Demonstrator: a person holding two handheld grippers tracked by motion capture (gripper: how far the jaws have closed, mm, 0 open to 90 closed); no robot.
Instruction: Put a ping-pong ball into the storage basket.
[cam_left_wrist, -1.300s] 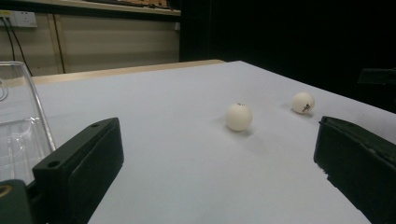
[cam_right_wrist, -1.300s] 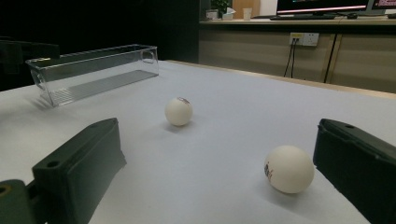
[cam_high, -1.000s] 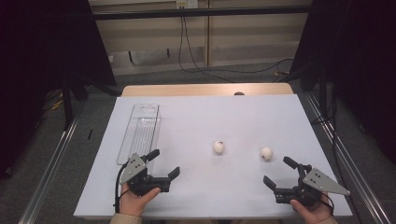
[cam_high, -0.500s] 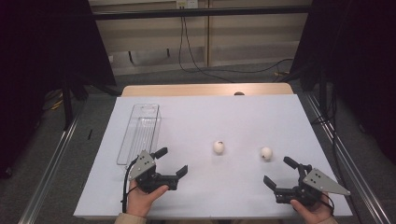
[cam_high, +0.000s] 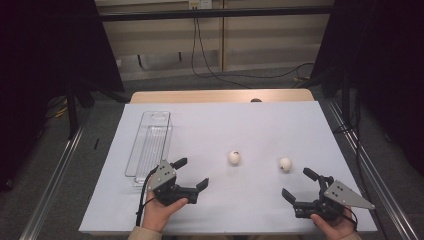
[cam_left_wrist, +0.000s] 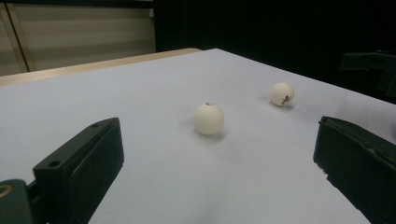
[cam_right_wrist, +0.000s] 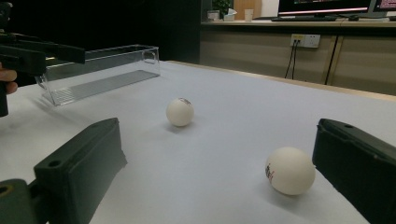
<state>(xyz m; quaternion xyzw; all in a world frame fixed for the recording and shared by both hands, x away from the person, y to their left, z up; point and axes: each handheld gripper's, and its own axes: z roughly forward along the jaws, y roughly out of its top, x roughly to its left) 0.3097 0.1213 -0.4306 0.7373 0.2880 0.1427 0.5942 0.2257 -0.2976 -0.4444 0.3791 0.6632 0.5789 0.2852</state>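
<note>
Balls, two white ones, lie on the white table (cam_high: 240, 130) to the right of the clear tray (cam_high: 150, 142). One ball (cam_high: 234, 158) sits nearer the tray, the other ball (cam_high: 285, 164) farther from it, well apart. Just below the tray's near end the left gripper (cam_high: 191, 173) has its jaws spread wide, holding nothing, facing the nearer ball. Far right of the tray, the right gripper (cam_high: 300, 185) is also spread and empty, close to the farther ball
</note>
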